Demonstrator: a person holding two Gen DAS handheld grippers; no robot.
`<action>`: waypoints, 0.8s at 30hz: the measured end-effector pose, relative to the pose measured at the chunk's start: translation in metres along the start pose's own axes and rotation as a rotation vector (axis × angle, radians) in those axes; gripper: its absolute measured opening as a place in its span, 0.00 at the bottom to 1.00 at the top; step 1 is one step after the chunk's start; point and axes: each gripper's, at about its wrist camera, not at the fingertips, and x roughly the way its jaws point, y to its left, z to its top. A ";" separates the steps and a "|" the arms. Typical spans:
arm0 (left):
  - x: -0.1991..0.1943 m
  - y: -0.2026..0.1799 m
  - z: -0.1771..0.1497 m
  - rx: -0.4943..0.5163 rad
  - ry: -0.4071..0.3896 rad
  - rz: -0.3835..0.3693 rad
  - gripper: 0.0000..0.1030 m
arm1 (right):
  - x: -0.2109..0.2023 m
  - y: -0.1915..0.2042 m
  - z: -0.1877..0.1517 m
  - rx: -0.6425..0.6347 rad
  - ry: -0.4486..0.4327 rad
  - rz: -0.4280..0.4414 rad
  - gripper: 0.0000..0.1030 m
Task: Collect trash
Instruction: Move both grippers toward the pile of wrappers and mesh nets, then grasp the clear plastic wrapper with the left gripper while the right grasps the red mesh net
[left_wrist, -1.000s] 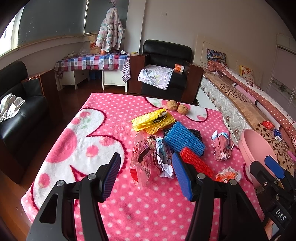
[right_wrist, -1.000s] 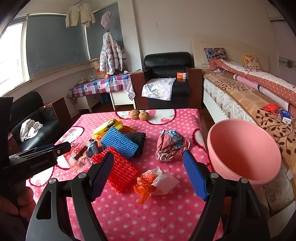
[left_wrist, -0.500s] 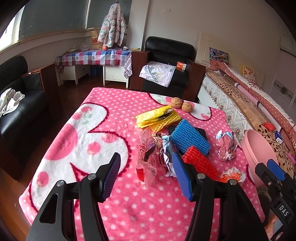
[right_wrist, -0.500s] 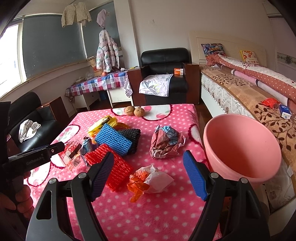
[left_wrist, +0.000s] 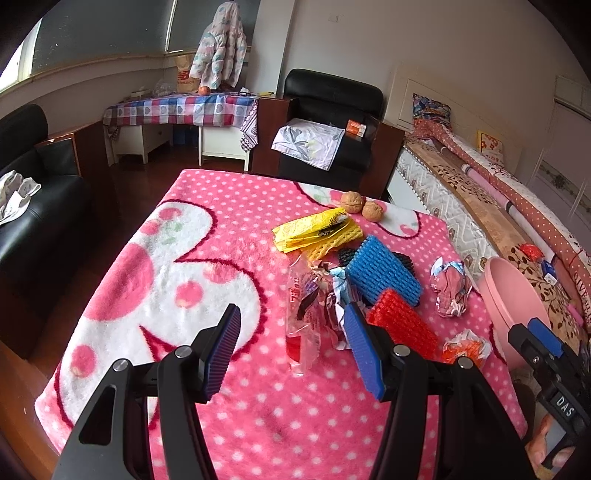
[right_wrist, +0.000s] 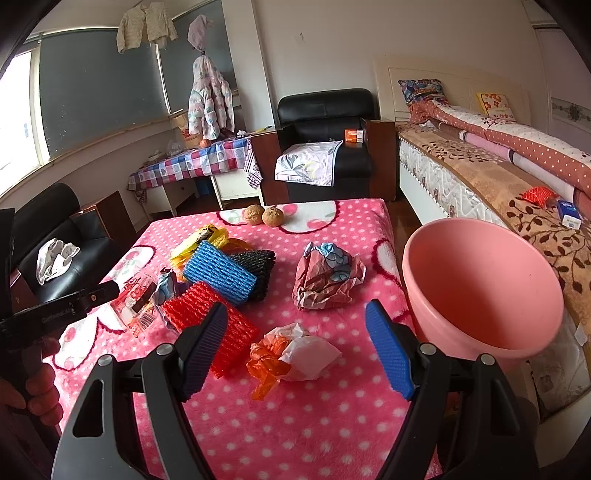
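Trash lies on a pink dotted blanket (left_wrist: 258, 406): a clear red-printed wrapper (left_wrist: 303, 325), a yellow wrapper (left_wrist: 314, 229), blue foam net (left_wrist: 384, 273), red foam net (left_wrist: 402, 325), a crumpled paper ball (left_wrist: 450, 288) and an orange-white wad (right_wrist: 291, 354). My left gripper (left_wrist: 291, 350) is open, just short of the clear wrapper. My right gripper (right_wrist: 295, 350) is open, straddling the orange-white wad from above. A pink basin (right_wrist: 480, 291) stands at the right table edge.
Two walnuts (right_wrist: 264, 215) sit at the table's far end. A black foam net (right_wrist: 258, 262) lies behind the blue one. A bed (right_wrist: 498, 177) runs along the right, a black armchair (right_wrist: 328, 136) behind the table, a black sofa (left_wrist: 33, 214) on the left.
Both grippers have pulled back and risen slightly, so the table looks a little farther away. Both stay open. No trash has moved.
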 end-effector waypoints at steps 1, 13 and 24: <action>0.001 0.002 0.000 0.001 0.002 0.000 0.53 | 0.000 0.000 0.000 -0.001 0.001 0.001 0.75; 0.020 0.004 -0.008 0.049 0.060 -0.051 0.38 | 0.007 0.003 -0.004 -0.023 0.030 0.035 0.75; 0.024 0.012 -0.008 0.016 0.054 -0.097 0.09 | 0.020 0.048 -0.008 -0.206 0.100 0.208 0.68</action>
